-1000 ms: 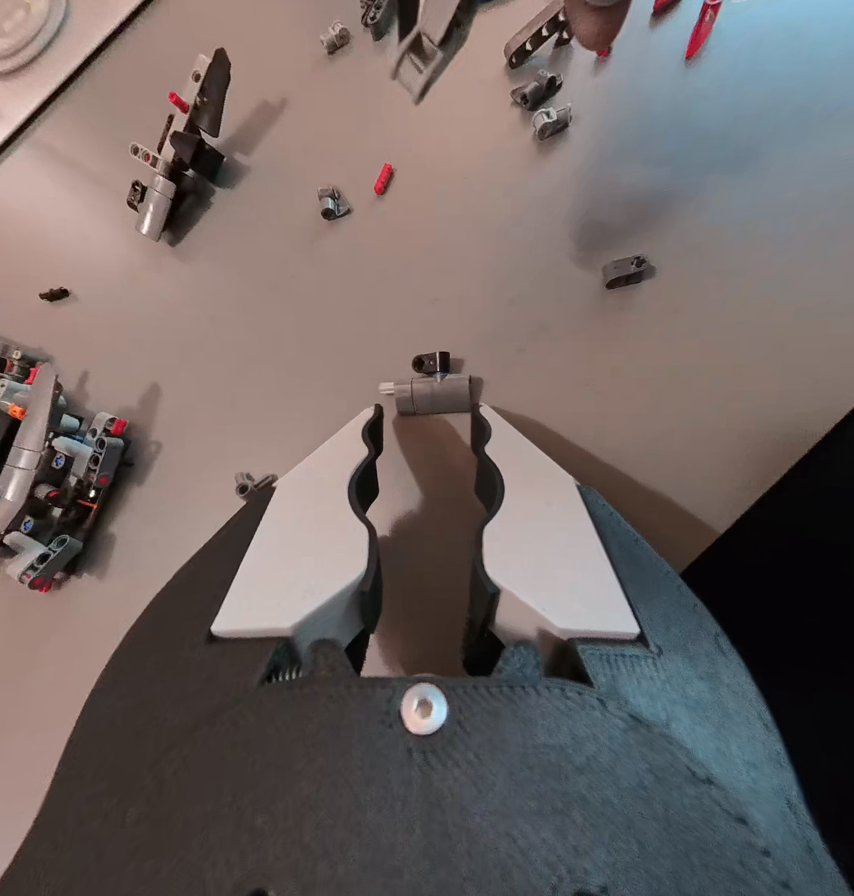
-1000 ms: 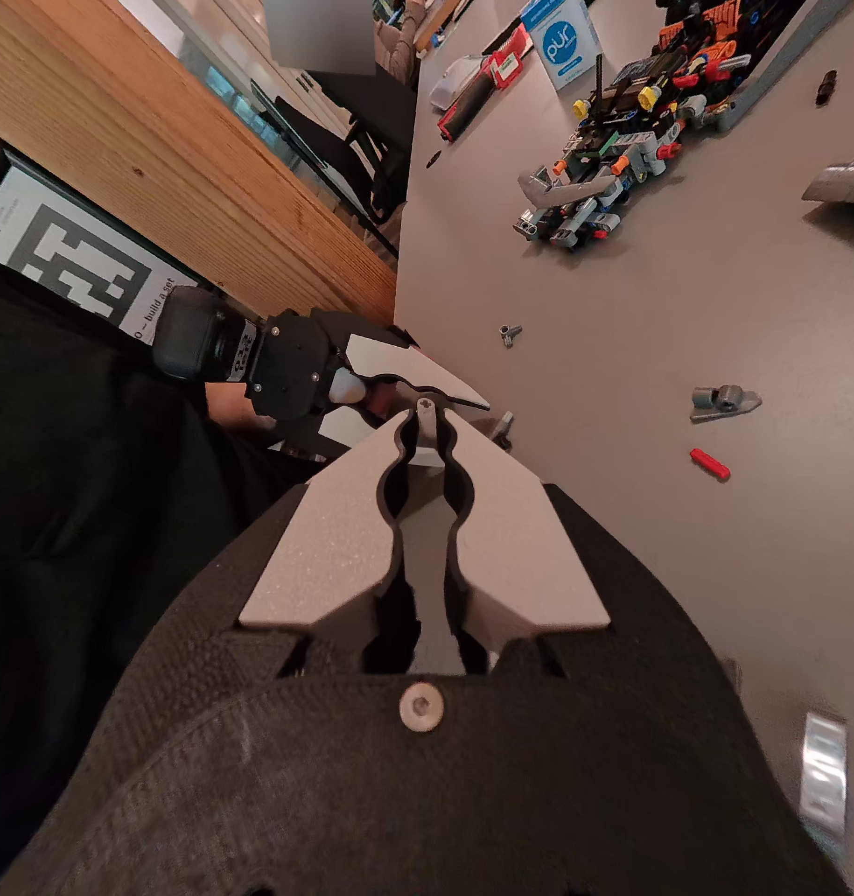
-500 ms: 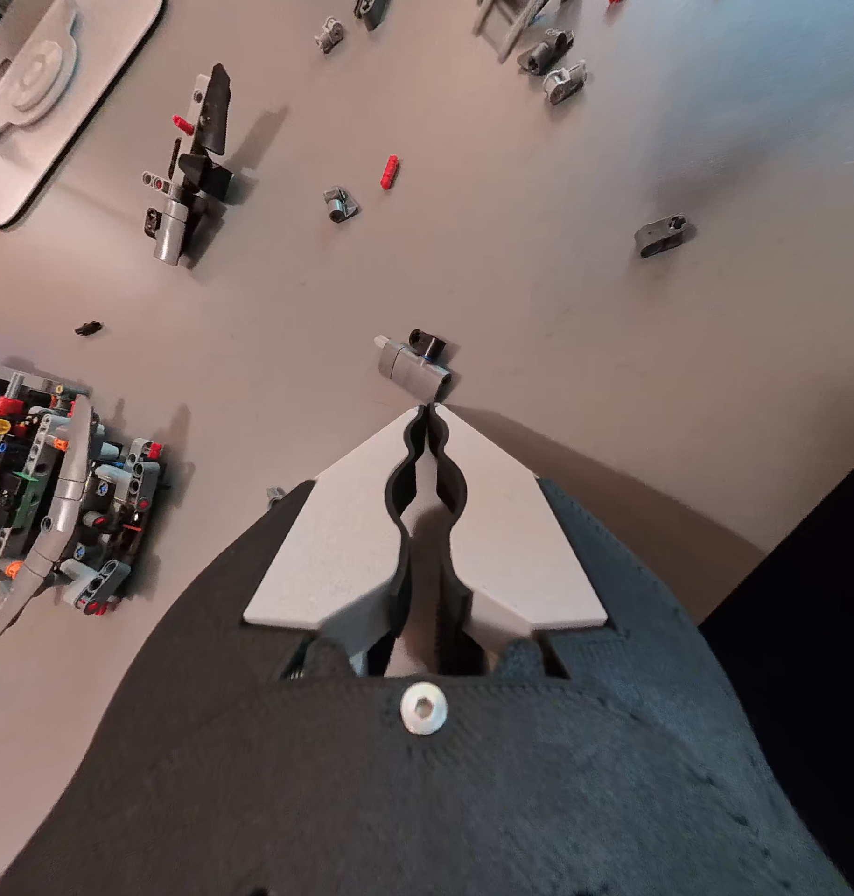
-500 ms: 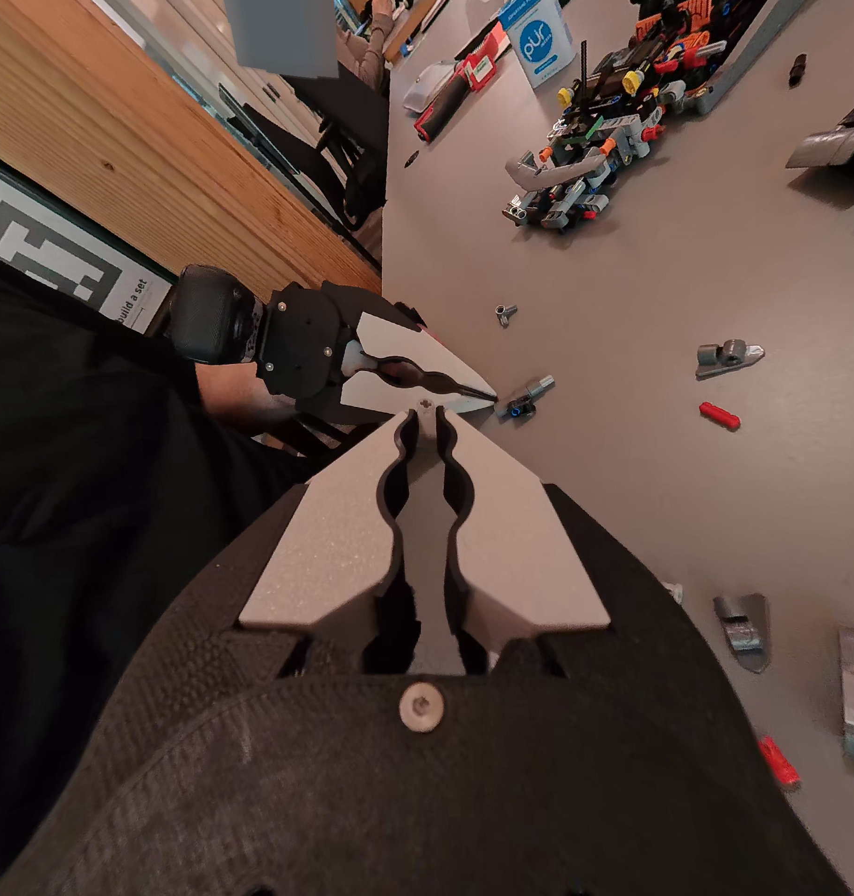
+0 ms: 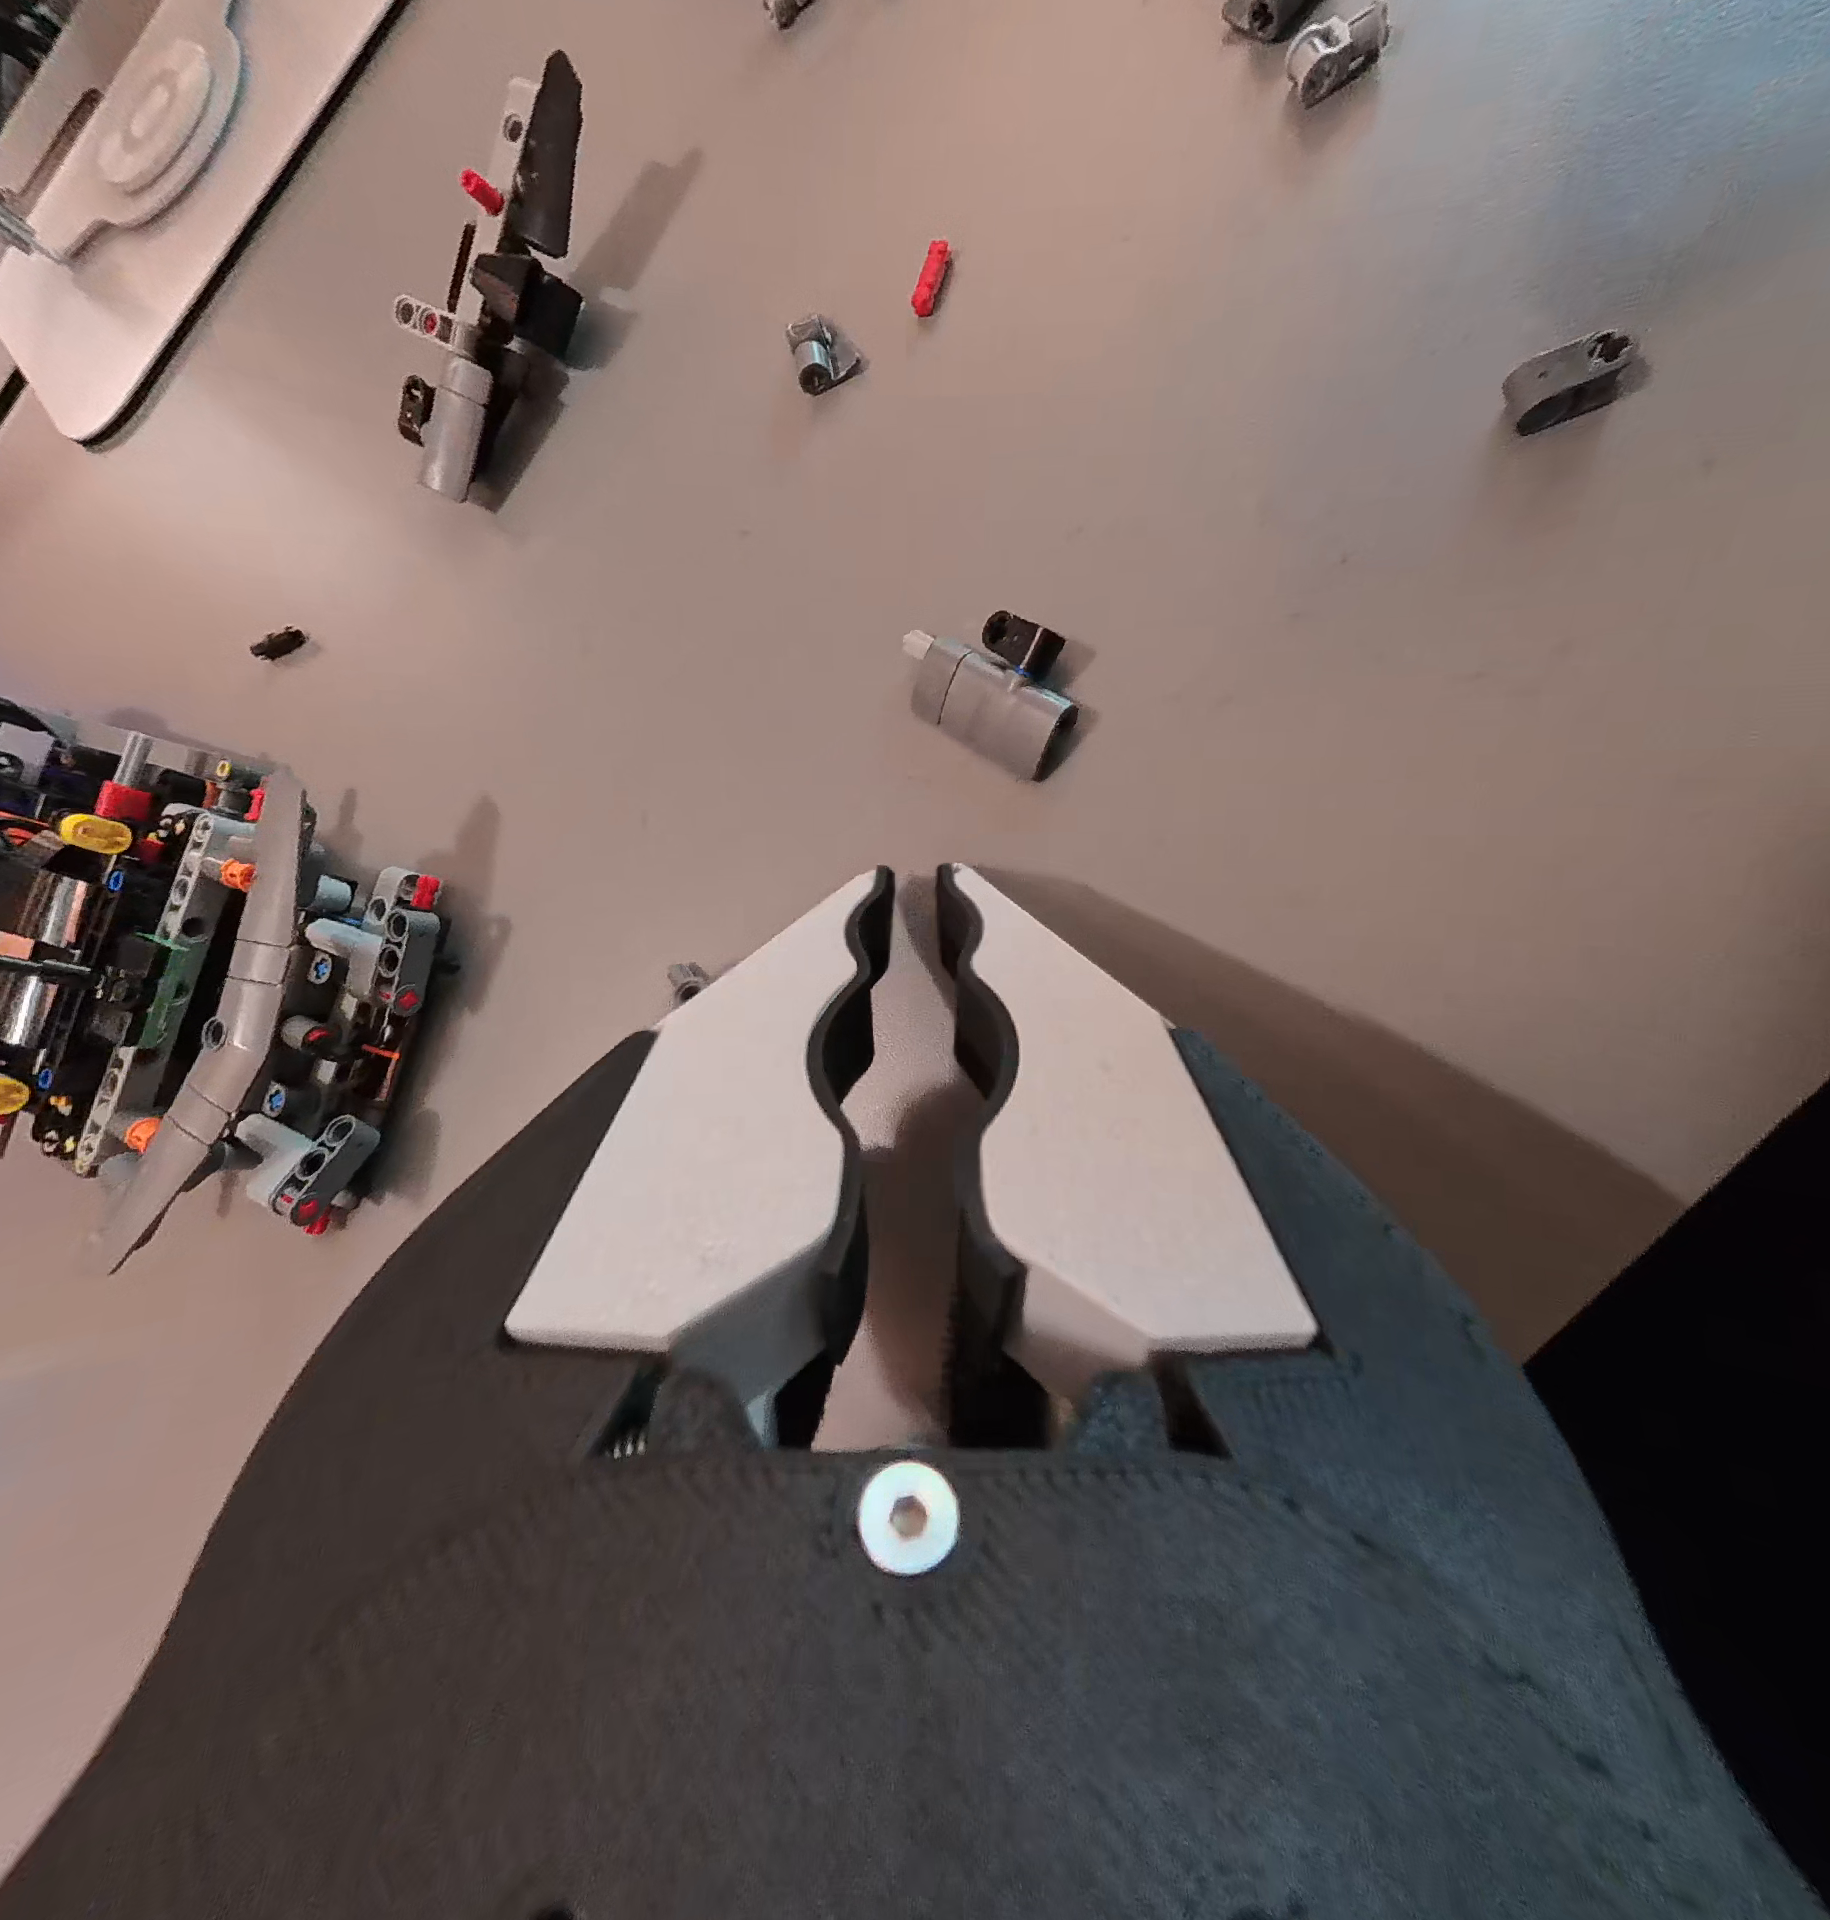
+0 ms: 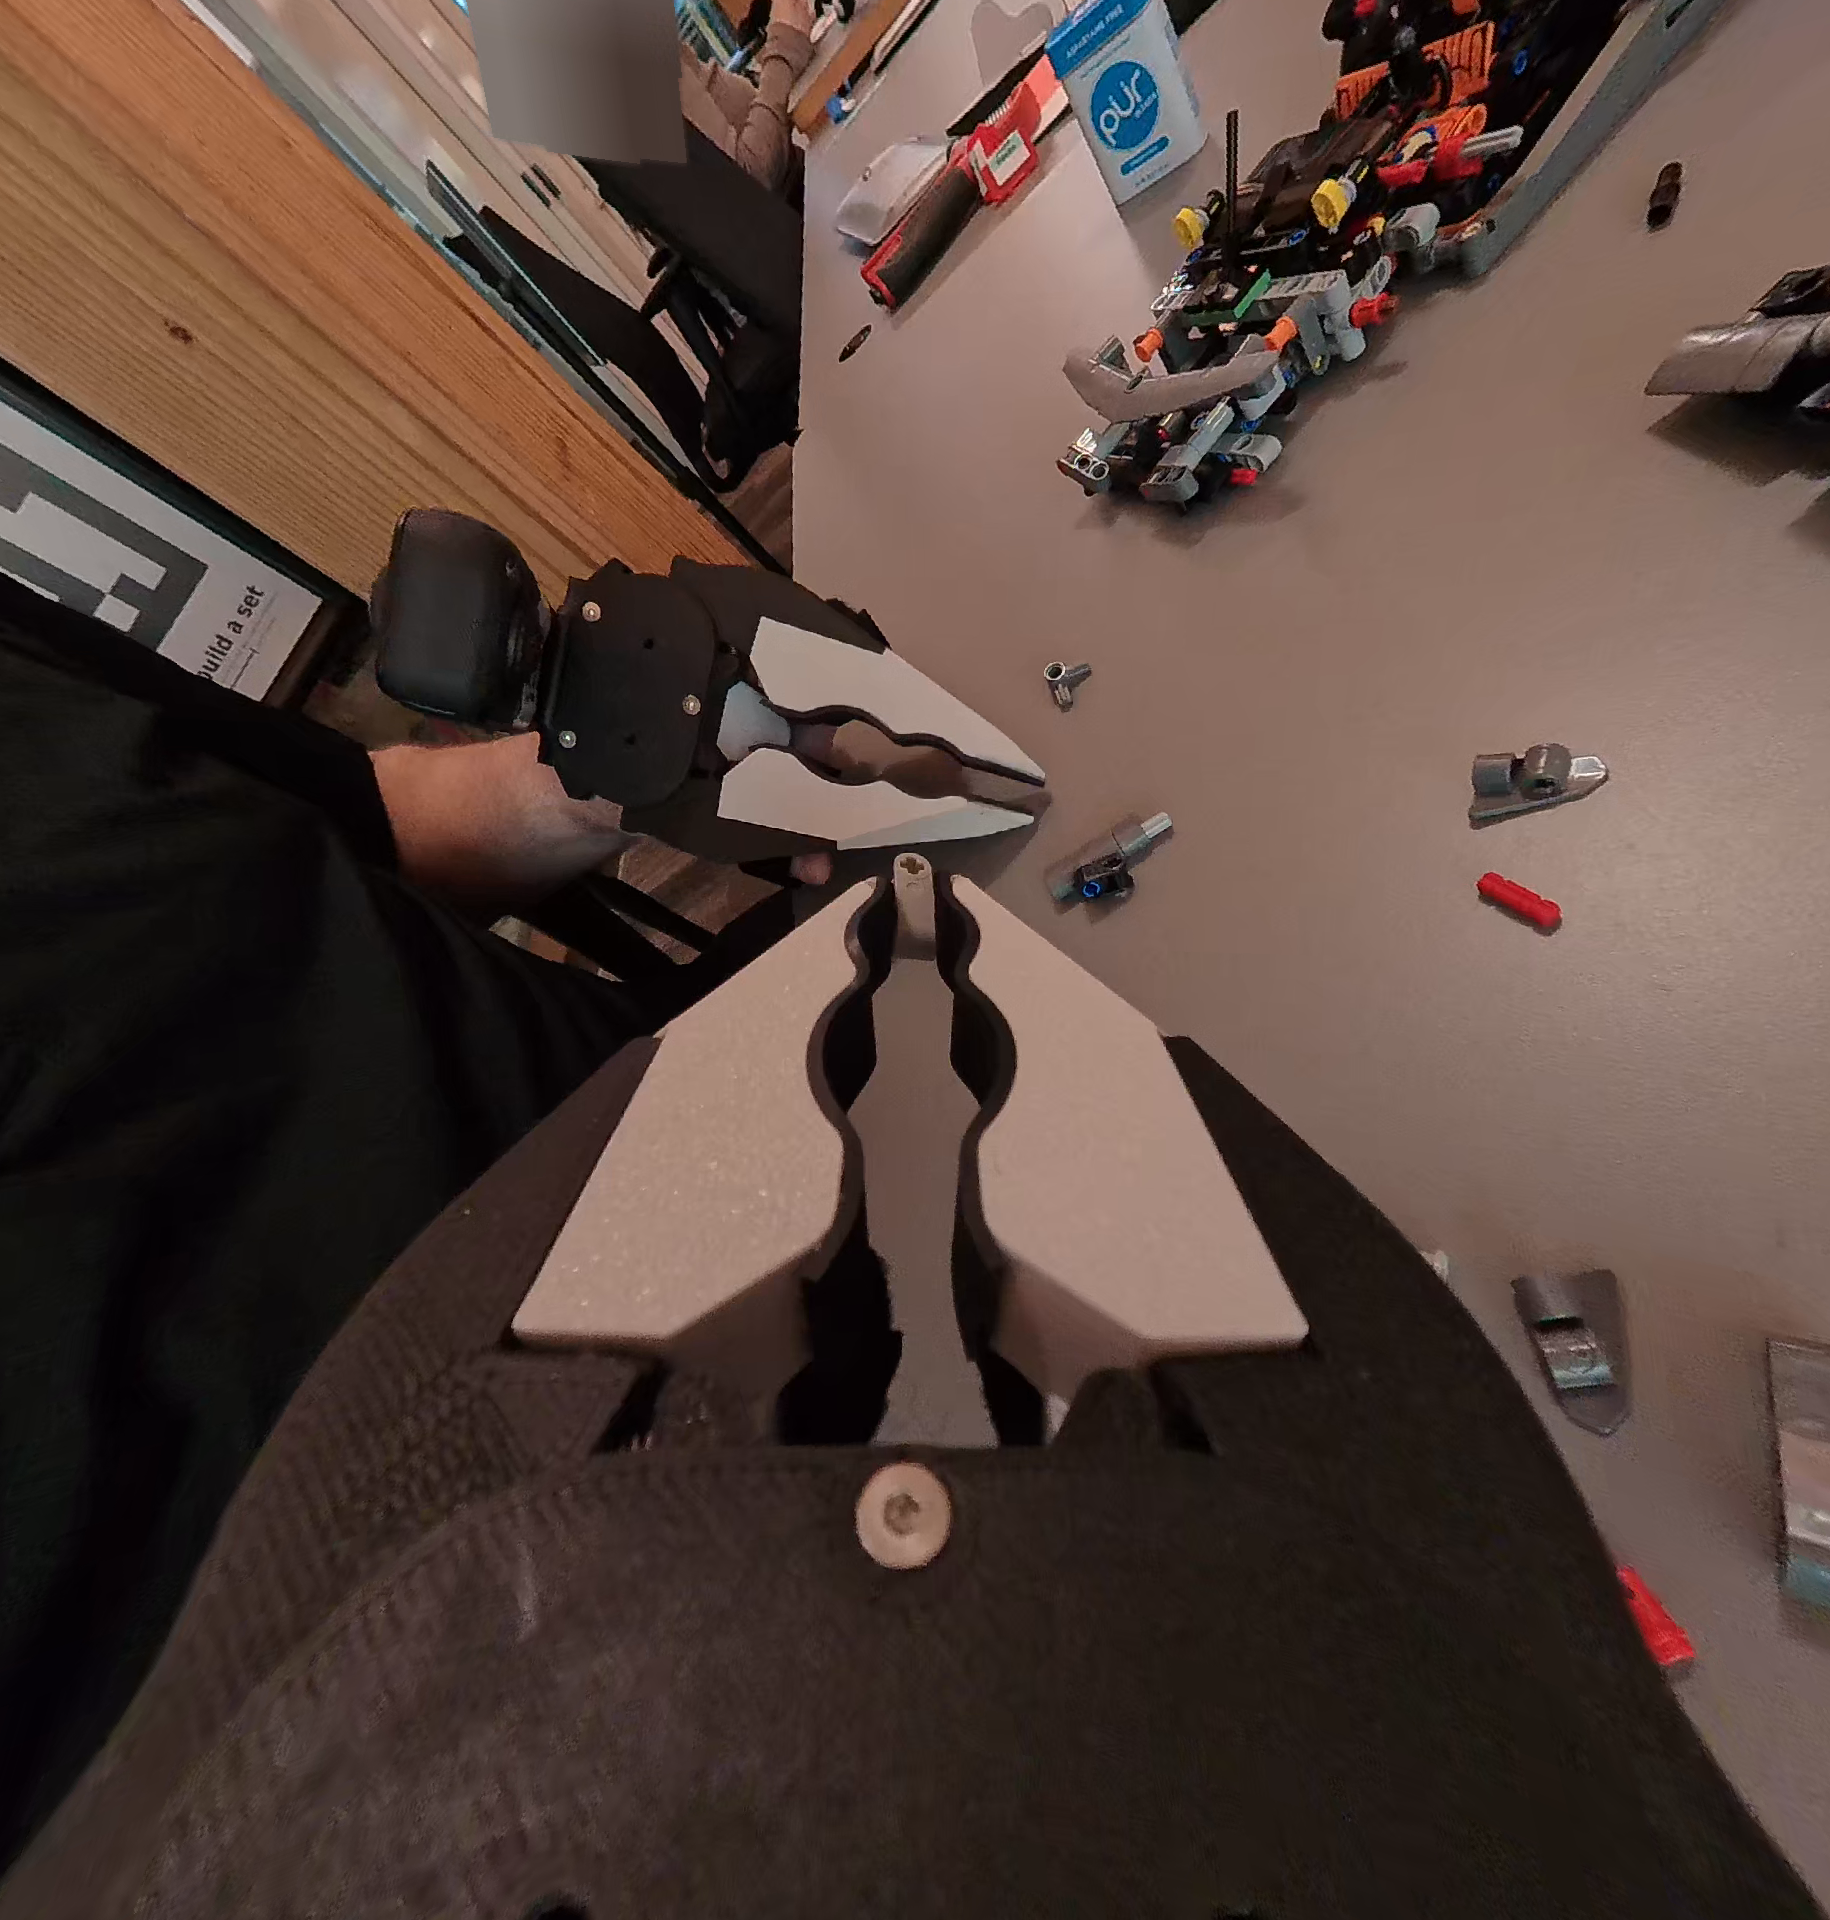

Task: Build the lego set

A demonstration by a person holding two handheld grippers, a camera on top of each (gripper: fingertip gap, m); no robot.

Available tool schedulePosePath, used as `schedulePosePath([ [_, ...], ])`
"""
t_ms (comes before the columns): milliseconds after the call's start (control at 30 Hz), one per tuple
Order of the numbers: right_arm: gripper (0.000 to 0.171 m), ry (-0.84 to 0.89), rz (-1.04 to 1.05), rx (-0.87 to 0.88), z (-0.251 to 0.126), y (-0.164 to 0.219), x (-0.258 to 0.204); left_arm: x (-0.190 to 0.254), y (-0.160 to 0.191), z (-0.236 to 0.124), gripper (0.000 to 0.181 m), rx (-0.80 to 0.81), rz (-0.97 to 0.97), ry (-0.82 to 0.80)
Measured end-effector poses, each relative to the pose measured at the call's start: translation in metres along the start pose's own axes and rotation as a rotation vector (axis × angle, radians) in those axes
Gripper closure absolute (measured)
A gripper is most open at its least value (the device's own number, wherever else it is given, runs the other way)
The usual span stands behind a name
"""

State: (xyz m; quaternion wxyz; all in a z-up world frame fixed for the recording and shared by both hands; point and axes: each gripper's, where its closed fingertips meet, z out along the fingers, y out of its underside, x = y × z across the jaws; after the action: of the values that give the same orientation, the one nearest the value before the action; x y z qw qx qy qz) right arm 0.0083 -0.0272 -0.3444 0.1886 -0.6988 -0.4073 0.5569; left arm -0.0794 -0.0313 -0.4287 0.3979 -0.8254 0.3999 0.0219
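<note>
The smooth grey-brown tabletop [image 5: 1254,499] carries everything. Its largest load is the half-built multicoloured lego vehicle chassis [image 5: 152,966], with grey curved panels, yellow bushes and red pins, lying toward the tabletop's left edge in the left wrist view. Next in size is a slim black-and-grey lego sub-assembly [image 5: 495,301], farther in and well apart from the chassis.

The left gripper [image 5: 913,883] hangs near the tabletop's near edge, its white jaws almost closed with only a slit between them and nothing held. Just beyond their tips lies a short grey lego cylinder with a black connector on its side [image 5: 994,696], apart from the jaws.

The right gripper [image 6: 913,894] has its jaws clenched on a small pale grey lego axle pin [image 6: 913,883], whose cross-shaped end pokes out past the tips.

The step in hand seems to be mating that pin with the grey cylinder (a judgement; the pictures do not settle which hole it fits). To do it well, the left jaws should part, straddle the cylinder's body and clamp it squarely, leaving an end hole exposed. The pin should then arrive in line with the bore, its cross turned to match, and be pushed straight, since a tilted push could pop it loose.

Smallest are the scattered bits: a red lego pin [image 5: 930,276] and a dark grey oval lego connector [image 5: 1571,379].
</note>
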Motion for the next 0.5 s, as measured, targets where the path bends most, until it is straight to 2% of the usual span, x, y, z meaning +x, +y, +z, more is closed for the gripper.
schedulePosePath([
  [167, 0.166, 0.033, -0.04, -0.014, 0.002, -0.002, -0.001, -0.003, -0.007, -0.006, 0.168, 0.046, -0.022, 0.001],
  [500, 0.166, 0.013, -0.092, -0.087, 0.011, -0.008, -0.009, -0.008, -0.018, -0.019, 0.166, 0.116, -0.028, -0.029],
])
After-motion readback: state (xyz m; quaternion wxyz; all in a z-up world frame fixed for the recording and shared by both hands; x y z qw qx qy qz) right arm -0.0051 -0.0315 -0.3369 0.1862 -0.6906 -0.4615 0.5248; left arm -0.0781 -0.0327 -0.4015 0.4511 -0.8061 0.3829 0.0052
